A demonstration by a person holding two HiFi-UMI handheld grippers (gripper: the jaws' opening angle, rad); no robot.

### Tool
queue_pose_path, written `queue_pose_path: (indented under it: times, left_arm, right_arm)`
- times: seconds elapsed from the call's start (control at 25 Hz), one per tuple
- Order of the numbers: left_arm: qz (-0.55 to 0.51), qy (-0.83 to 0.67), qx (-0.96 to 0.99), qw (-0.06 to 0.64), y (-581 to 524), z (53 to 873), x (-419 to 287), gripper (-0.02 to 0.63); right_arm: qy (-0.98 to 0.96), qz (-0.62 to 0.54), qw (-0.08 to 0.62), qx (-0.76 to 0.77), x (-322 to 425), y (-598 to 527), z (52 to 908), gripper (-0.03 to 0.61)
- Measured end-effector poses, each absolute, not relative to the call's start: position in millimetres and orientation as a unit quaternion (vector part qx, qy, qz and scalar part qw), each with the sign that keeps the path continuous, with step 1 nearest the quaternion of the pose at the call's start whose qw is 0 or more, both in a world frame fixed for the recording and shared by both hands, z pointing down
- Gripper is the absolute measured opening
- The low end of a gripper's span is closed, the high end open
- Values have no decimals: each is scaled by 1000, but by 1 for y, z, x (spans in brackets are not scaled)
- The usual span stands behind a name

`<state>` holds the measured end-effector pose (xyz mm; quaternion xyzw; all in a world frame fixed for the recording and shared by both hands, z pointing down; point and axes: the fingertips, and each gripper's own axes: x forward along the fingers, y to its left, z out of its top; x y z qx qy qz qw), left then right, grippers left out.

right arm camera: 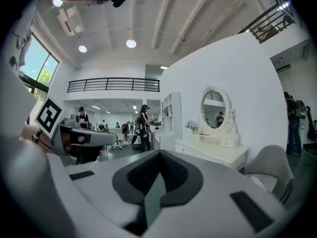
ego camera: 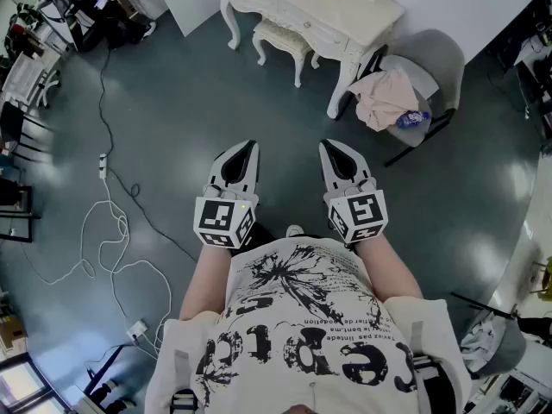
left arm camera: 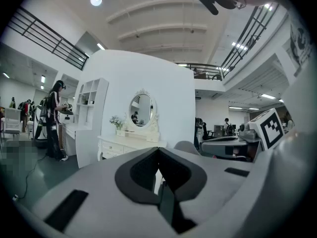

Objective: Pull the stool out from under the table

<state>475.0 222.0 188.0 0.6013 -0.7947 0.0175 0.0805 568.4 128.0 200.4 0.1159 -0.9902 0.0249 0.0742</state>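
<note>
A white stool (ego camera: pixel 280 41) with a cushioned top stands tucked partly under the white dressing table (ego camera: pixel 345 7) at the far side of the floor. The table also shows in the left gripper view (left arm camera: pixel 124 145), with its oval mirror (left arm camera: pixel 141 109), and in the right gripper view (right arm camera: pixel 213 152). In both gripper views the stool is hidden behind the jaws. My left gripper (ego camera: pixel 252 147) and right gripper (ego camera: pixel 326 145) are held side by side in front of the person's body, well short of the stool. Both are shut with nothing between the jaws.
A grey chair (ego camera: pixel 427 76) with a pinkish cloth (ego camera: pixel 388 97) on it stands right of the table. White and black cables (ego camera: pixel 112 231) and a power strip (ego camera: pixel 102 164) lie on the dark floor at left. A person (left arm camera: pixel 53 118) stands by shelves further off.
</note>
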Motion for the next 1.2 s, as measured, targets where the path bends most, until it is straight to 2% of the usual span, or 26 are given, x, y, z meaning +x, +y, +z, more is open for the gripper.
queue_pose_path:
  times: [0.8,1.0,1.2]
  left_arm:
    - [22,-787,607,103,200,212,461,17]
    - [24,-771,625,117,181,226,428,17]
    - [20,-759,639,122,159,229,361,17]
  right_arm:
    - [-985,60,90,134,553,105,225,8]
    - [-978,75,107,160,524,89,237,8]
    - [-974,76,121,178,464,73,243,8]
